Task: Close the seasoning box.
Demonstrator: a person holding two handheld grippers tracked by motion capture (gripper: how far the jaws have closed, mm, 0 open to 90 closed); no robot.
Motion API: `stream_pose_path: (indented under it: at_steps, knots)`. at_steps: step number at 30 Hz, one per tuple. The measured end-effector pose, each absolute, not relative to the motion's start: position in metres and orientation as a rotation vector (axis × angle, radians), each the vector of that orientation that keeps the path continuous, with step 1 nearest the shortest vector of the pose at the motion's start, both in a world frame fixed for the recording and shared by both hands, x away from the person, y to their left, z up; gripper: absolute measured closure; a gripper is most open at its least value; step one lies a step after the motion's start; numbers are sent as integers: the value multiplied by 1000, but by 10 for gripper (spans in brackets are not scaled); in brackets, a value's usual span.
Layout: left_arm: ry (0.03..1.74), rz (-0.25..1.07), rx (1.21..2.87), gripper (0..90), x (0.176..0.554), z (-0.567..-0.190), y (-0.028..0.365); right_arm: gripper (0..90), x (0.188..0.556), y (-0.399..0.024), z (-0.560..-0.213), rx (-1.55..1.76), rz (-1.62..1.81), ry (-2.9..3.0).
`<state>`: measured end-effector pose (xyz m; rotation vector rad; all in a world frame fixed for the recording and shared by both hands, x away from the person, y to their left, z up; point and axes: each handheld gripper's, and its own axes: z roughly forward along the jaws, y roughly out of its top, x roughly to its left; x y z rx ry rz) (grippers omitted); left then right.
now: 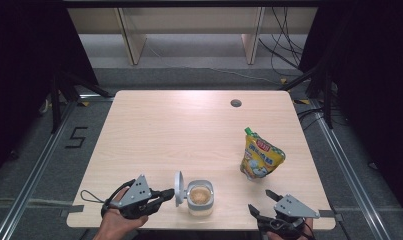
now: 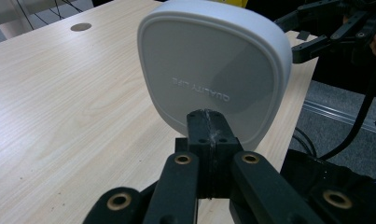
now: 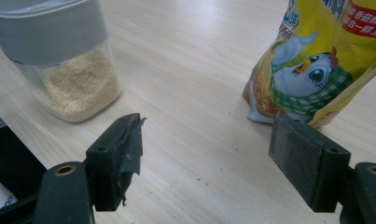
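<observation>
- While gripped at its lower edge by the left gripper (image 1: pixel 165 194), jaws clamped together on it, stood upright beside the clear plastic jar of beige grains (image 1: pixel 200 197): rounded white plastic lid (image 2: pixel 213 70).
- Sat near the front edge of the light wooden table (image 1: pixel 179 130), uncovered.
- Hovered low with jaws wide apart and empty: right gripper (image 3: pixel 206 154).
- Stood upright just beyond: yellow printed spout pouch (image 1: pixel 260 157).

- Table (image 1: pixel 189 125): pale wood-grain top, matt and smooth.
- Lid (image 2: pixel 213 65), at 12 o'clock from the jaws: smooth grey-white plastic, soft sheen.
- Jar (image 3: pixel 73 70): clear plastic, grainy beige filling.
- Pouch (image 3: pixel 316 60): glossy printed yellow film.
- Right gripper (image 3: pixel 206 163): rough, frayed black pads.
</observation>
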<state>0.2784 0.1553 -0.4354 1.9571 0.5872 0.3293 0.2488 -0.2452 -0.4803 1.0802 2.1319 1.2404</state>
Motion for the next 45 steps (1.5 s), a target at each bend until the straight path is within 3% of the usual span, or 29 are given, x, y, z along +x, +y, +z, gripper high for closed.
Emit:
stream_pose_path:
  at_steps: [20, 36, 42, 45]
  knots:
    - [495, 323, 2012, 892, 292, -429, 114, 267, 250, -246, -480, 1032, 1239, 2116]
    - [520, 276, 1958, 888, 286, -419, 122, 267, 250, -244, -480, 1021, 1233, 2128]
    - [546, 272, 1941, 849, 288, -417, 135, 267, 249, -245, -480, 1027, 1230, 2129]
    - [583, 248, 1919, 772, 288, -422, 143, 267, 250, -243, -481, 1037, 1250, 2155]
